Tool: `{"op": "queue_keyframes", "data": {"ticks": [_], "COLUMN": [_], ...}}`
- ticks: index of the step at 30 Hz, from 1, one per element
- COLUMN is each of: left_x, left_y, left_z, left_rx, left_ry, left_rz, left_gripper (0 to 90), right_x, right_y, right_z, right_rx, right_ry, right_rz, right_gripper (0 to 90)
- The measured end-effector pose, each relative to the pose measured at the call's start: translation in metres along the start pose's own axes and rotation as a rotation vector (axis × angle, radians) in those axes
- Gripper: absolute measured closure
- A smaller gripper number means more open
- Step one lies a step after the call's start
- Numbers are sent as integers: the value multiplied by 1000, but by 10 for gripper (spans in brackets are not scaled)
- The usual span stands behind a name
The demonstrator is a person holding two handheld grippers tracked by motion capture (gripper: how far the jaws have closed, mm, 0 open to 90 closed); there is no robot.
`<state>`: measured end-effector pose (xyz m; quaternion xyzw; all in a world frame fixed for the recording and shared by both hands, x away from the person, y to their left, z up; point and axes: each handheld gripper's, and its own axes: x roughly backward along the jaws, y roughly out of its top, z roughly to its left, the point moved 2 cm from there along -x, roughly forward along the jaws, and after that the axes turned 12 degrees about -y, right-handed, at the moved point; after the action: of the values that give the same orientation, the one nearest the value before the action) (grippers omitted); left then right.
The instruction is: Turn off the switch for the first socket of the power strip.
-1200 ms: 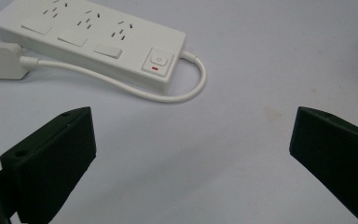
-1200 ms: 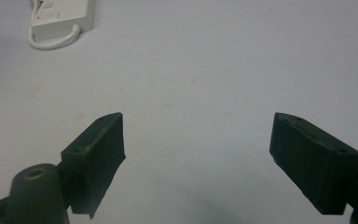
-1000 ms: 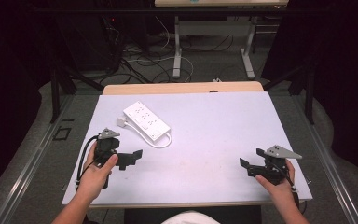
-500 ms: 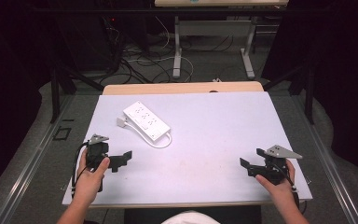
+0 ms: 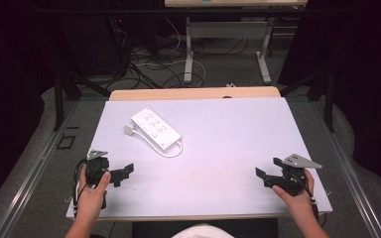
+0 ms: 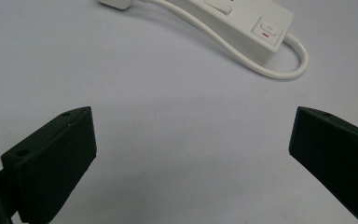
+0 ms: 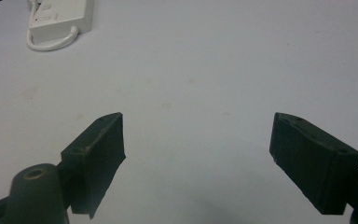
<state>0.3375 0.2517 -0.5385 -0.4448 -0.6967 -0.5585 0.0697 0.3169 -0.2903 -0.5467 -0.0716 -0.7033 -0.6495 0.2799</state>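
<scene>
White power strip [image 5: 156, 128] lies flat on the pale bench [image 5: 228, 144], set diagonally in the far-left part of the surface; it serves as landmark for all positions below; its white cord [image 5: 166, 148] loops out of the near end and runs back along its near-left side to a plug [image 5: 129, 129] lying just beside the strip's far-left end; in the left gripper view the strip [image 6: 242, 23] shows a rocker switch with a red mark at the near end, cord [image 6: 284, 65] curling round that end; left tongs [image 5: 121, 173] sit on the near side of the strip and to its left, near the bench's front-left corner, held by the left hand [image 5: 92, 191], jaws wide apart with bare bench between them, nothing gripped; right tongs [image 5: 267, 174] are well apart from the strip, far to its right and nearer the front edge, held by the right hand [image 5: 297, 196], jaws likewise spread wide and empty; in the right gripper view the strip [image 7: 60, 18] appears at upper left, well beyond the jaws; both tongs point inward, roughly toward each other; no contact between either tongs and strip.
</scene>
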Motion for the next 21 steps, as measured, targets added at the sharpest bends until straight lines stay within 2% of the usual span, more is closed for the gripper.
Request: {"op": "queue_keyframes", "data": {"ticks": [2,8,12,18,21], "left_x": [0,-2,-4,-9,-11], "left_y": [-2,-8,-13,-17,-18], "left_z": [3,11,15,18,19], "left_rx": [1,18,5,12,12], "left_ry": [15,17,27,22,21], "left_rz": [0,-14,-7,9,-5], "left_gripper": [5,5,5,5,5], "right_x": [0,0,0,-1,-1], "right_y": [0,0,0,0,0], "right_z": [0,-1,-1,-1,-1], "right_rx": [1,3,5,2,3], "right_ry": [2,2,4,1,1], "right_rz": [-2,3,0,-1,0], "right_gripper": [173,173,173,173,173]}}
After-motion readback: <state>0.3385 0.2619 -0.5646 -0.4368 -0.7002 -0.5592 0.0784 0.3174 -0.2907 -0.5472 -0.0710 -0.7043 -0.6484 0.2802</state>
